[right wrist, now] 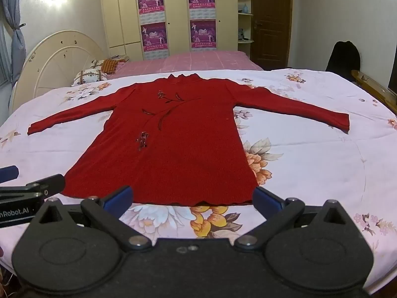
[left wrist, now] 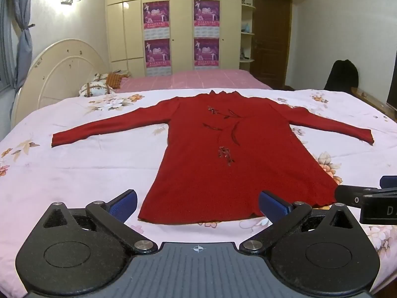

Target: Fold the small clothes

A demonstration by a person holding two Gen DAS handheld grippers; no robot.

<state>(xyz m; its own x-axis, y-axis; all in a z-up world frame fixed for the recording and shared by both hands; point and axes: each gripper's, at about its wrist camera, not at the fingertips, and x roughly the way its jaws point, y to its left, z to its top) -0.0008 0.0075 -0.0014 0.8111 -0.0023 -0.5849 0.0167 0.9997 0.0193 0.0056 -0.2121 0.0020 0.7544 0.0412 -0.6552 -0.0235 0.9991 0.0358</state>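
Note:
A red long-sleeved knit top (left wrist: 223, 154) (right wrist: 173, 144) with dark embroidery lies flat and face up on the floral sheet, both sleeves spread wide, hem toward me. My left gripper (left wrist: 198, 204) hovers open just short of the hem's left part, nothing between its blue pads. My right gripper (right wrist: 192, 200) stands open near the hem's right part, also with nothing in it. Each gripper shows at the edge of the other's view: the right gripper (left wrist: 387, 186) and the left gripper (right wrist: 8, 172).
The pale floral sheet (left wrist: 74, 164) (right wrist: 322, 154) covers the bed around the top. Pillows (left wrist: 99, 87) and a white headboard (left wrist: 57, 74) lie at the far left. A pink bedspread (right wrist: 198, 60) and wardrobe stand behind. A dark chair (right wrist: 343, 55) stands at the right.

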